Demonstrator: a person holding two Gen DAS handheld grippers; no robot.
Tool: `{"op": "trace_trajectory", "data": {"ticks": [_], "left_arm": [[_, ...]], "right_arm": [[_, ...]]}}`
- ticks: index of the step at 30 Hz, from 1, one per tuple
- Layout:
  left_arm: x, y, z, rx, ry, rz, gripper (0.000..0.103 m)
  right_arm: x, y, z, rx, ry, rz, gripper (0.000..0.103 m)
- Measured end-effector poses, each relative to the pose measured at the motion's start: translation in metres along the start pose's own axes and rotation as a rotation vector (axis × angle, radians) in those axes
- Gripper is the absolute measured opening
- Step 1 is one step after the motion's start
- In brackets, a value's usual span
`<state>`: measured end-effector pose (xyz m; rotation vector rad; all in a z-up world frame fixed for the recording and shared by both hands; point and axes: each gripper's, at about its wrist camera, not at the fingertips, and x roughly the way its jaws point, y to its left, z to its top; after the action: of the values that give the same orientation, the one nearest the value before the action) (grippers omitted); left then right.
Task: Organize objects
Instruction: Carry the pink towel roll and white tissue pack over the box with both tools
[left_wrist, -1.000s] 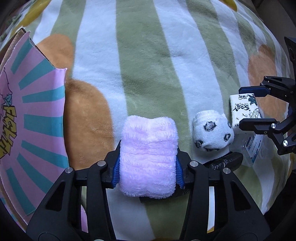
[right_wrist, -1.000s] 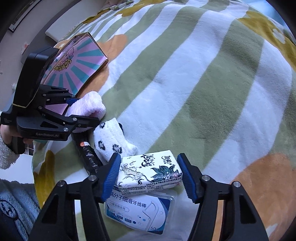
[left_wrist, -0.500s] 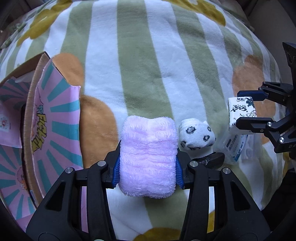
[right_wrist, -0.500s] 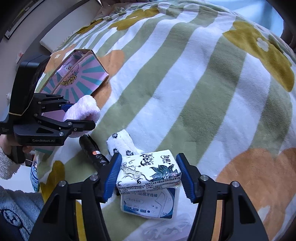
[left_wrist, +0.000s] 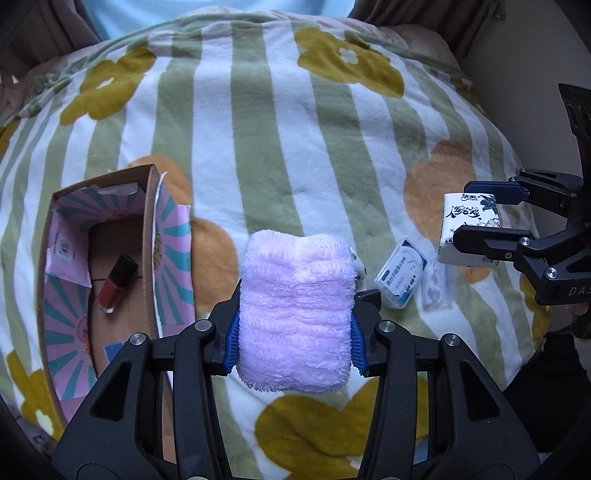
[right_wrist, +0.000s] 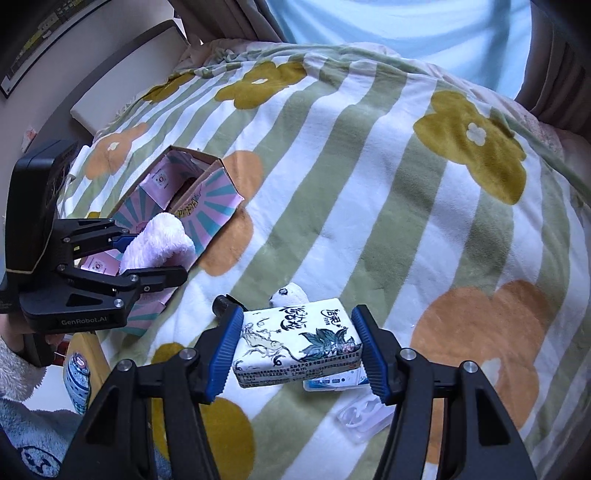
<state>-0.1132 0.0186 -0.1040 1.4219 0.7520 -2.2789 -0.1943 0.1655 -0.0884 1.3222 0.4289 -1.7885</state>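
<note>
Above a flower-and-stripe blanket (left_wrist: 258, 155) on a bed, two hand-held claws each carry a load. The left claw (left_wrist: 294, 332) is closed on a fluffy pink rolled towel (left_wrist: 295, 314), its long axis running forward along the fingers; the right claw (right_wrist: 297, 350) clamps a tissue pack (right_wrist: 297, 347) crosswise, its long axis spanning pad to pad.

The open cardboard box (left_wrist: 151, 236), printed in pink and teal rays, lies just left of and slightly ahead of the left claw, so the towel looks to be the nearer load and likely needs a short leftward carry; the tissue pack sits well right of the box. A red nail-polish bottle (left_wrist: 114, 284) already lies on the box floor.

Still on the blanket, beneath and between the claws: a floss-pick case (left_wrist: 400, 277) with Chinese print, a patterned white sock (right_wrist: 290, 293), a dark tube (right_wrist: 221, 304). The tissue wrapper bears brushed Chinese characters; the left claw's body reads "GenRobot.AI".
</note>
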Motion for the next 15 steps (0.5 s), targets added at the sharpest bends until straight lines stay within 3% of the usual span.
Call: {"op": "trace_trajectory", "data": {"ticks": [7, 15], "left_arm": [[-0.053, -0.006, -0.008, -0.022, -0.064, -0.009, 0.042], [-0.103, -0.002, -0.029, -0.067, -0.14, 0.026, 0.042]], "right_arm": [[-0.047, 0.034, -0.006, 0.106, -0.039, -0.072, 0.056], [-0.091, 0.057, -0.025, 0.324, -0.073, -0.194, 0.056]]}}
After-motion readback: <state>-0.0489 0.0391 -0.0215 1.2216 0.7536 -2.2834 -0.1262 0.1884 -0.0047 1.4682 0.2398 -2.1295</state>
